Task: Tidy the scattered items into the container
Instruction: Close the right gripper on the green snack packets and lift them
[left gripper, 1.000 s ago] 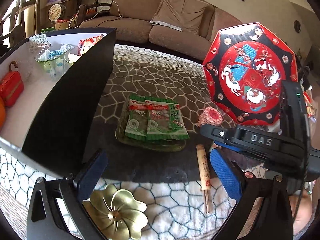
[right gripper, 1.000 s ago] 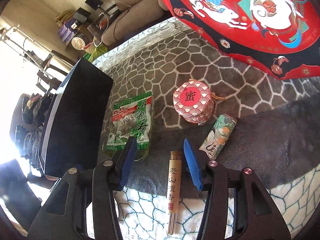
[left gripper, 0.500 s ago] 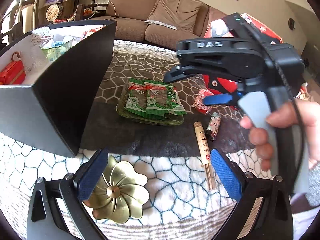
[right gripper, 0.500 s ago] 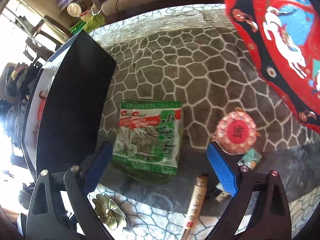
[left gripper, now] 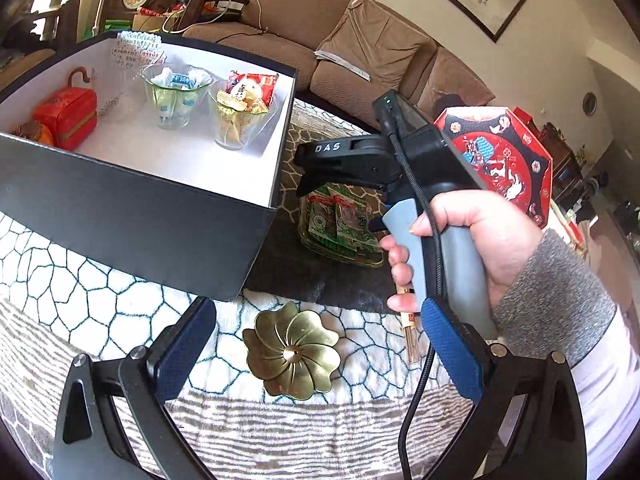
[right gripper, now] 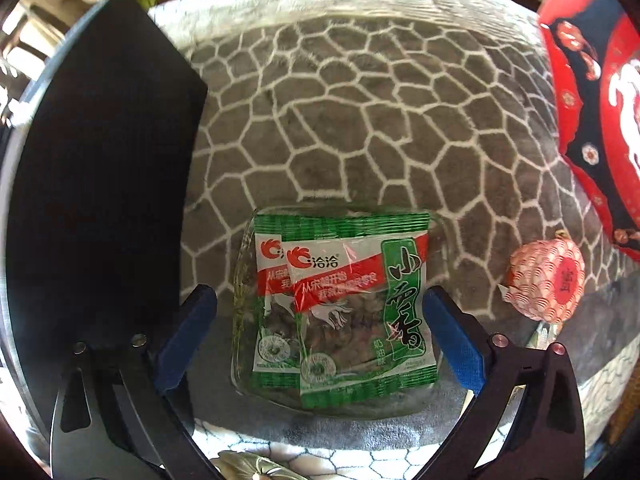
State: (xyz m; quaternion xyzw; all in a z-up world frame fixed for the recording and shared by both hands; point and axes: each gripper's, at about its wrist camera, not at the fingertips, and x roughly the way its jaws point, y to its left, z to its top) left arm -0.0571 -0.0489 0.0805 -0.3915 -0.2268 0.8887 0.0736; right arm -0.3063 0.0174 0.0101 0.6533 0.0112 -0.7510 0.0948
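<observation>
The box (left gripper: 168, 216), black outside and white inside, sits at the left, and everything else is placed from it. Just to its right on the rug, a shallow glass dish (right gripper: 280, 392) carries two green snack packets (right gripper: 344, 304), one overlapping the other. The right gripper (right gripper: 320, 332) hangs over that dish pointing straight down; its jaws have just been opening and now stand wide, one pad either side of the dish, touching nothing. Further right of the box lie a small round red-patterned packet (right gripper: 546, 280) and a red lid (right gripper: 592, 80) with rabbits on it.

The dish looks hard, smooth and breakable, likely slippery against the pads, while the packets are light, crinkly and loose, so they could slide off if it tilts. A grip across the dish's two side edges, kept level, seems the safest hold.

Only the left wrist view looks into the box, where two glass cups of sweets (left gripper: 208, 108) and a red tin (left gripper: 68, 116) already stand. It also shows the left gripper (left gripper: 316, 354) open and empty above a brass flower dish (left gripper: 292, 354) in front of the box, a stick packet (left gripper: 408, 320) to that dish's right, and the hand (left gripper: 460, 240) holding the right gripper. The right wrist view alone shows the printed packets clearly.
</observation>
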